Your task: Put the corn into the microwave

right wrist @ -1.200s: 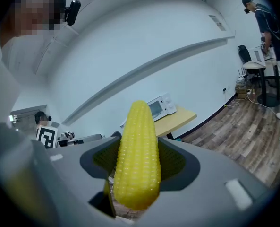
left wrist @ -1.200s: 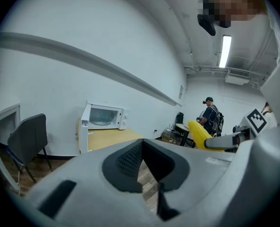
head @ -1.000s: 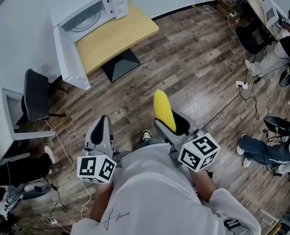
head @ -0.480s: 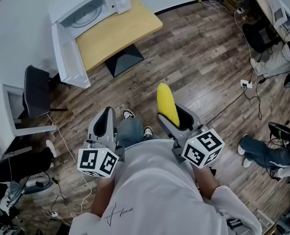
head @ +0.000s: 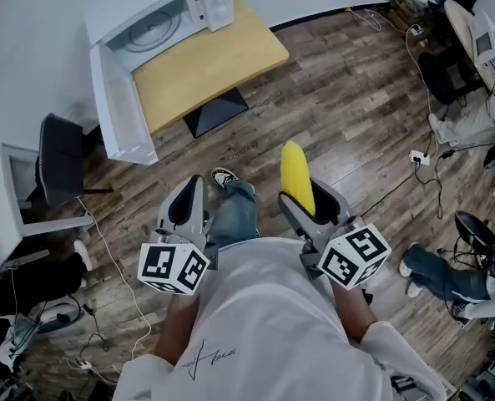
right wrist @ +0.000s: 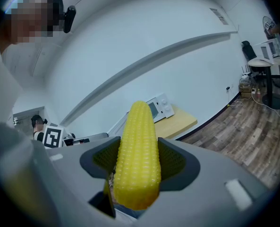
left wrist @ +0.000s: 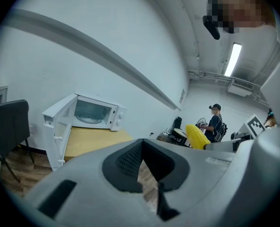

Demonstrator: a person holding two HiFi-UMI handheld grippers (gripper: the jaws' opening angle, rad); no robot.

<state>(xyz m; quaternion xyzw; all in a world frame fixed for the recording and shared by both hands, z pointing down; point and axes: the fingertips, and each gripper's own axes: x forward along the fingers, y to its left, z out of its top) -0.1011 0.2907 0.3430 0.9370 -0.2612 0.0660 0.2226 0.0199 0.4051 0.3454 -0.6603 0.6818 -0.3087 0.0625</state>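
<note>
A yellow corn cob (head: 297, 176) stands lengthwise in my right gripper (head: 301, 197), which is shut on it; the cob's tip sticks out past the pads. In the right gripper view the corn (right wrist: 137, 155) fills the gap between both pads. The white microwave (head: 159, 22) sits at the back of a wooden table (head: 222, 57) ahead and to the left, its door (head: 122, 111) swung wide open. It also shows in the left gripper view as the microwave (left wrist: 95, 112). My left gripper (head: 185, 210) is shut and holds nothing.
A black chair (head: 59, 161) and a white cabinet (head: 13, 215) stand left of the table. Cables and a power strip (head: 417, 156) lie on the wood floor at right, near seated people (head: 472, 124). My own leg and shoe (head: 224, 178) are between the grippers.
Both grippers and the corn have moved forward toward the table, which now sits nearer in the head view. A leg has stepped forward between the grippers.
</note>
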